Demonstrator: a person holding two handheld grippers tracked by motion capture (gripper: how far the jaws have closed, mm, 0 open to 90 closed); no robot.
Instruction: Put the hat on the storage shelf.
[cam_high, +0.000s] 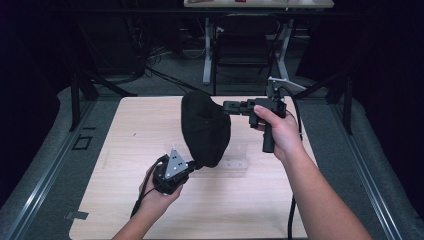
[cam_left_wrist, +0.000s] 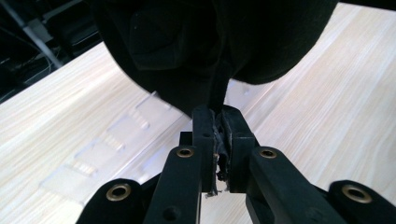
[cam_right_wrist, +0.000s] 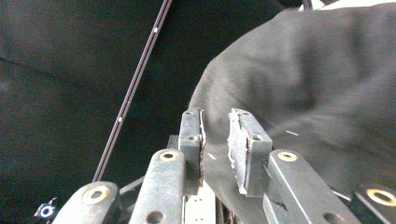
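A black fabric item (cam_high: 206, 127), rounded like a cap, hangs upright above the wooden table (cam_high: 125, 150). My left gripper (cam_high: 196, 164) holds it from below. In the left gripper view the jaws (cam_left_wrist: 217, 119) are shut on a thin fold of the black fabric (cam_left_wrist: 210, 42). My right gripper (cam_high: 226, 106) is level at the item's upper right edge and points left. In the right gripper view its jaws (cam_right_wrist: 215, 116) stand a little apart, with a gap between the pads. The black fabric (cam_right_wrist: 303, 79) lies just beyond and beside them, and the pads do not press it.
A clear plastic holder (cam_high: 237, 160) with several slots lies flat on the table under the fabric, also seen in the left gripper view (cam_left_wrist: 93, 158). Behind the table stand a dark chair (cam_high: 242, 45) and white desk legs (cam_high: 206, 50). Metal rails run along the floor on both sides.
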